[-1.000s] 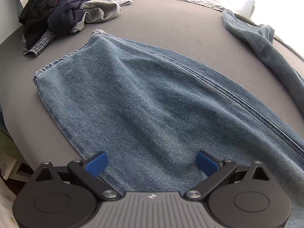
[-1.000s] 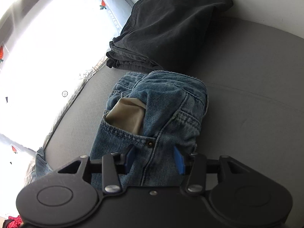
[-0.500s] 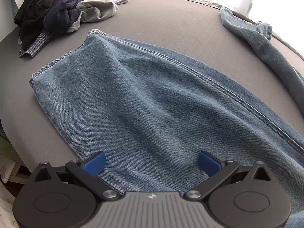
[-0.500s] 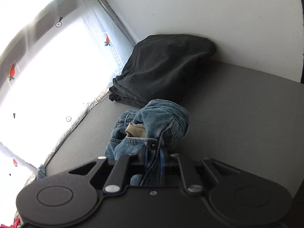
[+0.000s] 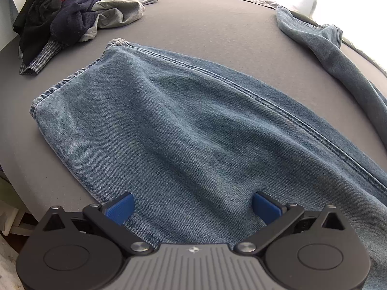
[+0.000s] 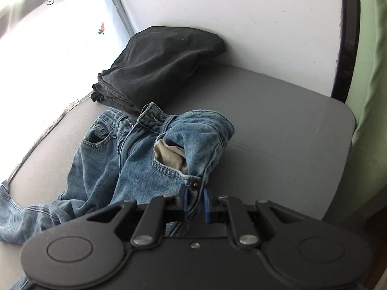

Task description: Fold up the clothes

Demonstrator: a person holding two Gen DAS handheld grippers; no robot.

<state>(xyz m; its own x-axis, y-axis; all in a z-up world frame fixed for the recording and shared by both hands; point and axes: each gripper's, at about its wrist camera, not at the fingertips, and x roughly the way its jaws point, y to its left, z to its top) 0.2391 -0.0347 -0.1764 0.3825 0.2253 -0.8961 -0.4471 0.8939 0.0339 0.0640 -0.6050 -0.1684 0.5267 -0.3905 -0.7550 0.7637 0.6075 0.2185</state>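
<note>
Left gripper [image 5: 192, 207]: black linkage arms with silver pivot screws, two round black discs, a ribbed grey centre plate bearing a small emblem, and blue textured pads [image 5: 120, 207] on the jaws. Right gripper [image 6: 195, 203]: all-black body, matching discs and screws, blue pads [image 6: 206, 205].

The jeans [image 5: 193, 125] are faded blue denim, with a beige pocket lining [image 6: 170, 154]. The surface [image 5: 205, 24] under them is plain grey. The far left pile [image 5: 72, 12] mixes black, navy, grey, red and a small check pattern. The folded garment [image 6: 159, 65] is black. The gripper pads [image 5: 119, 209] are blue.
</note>
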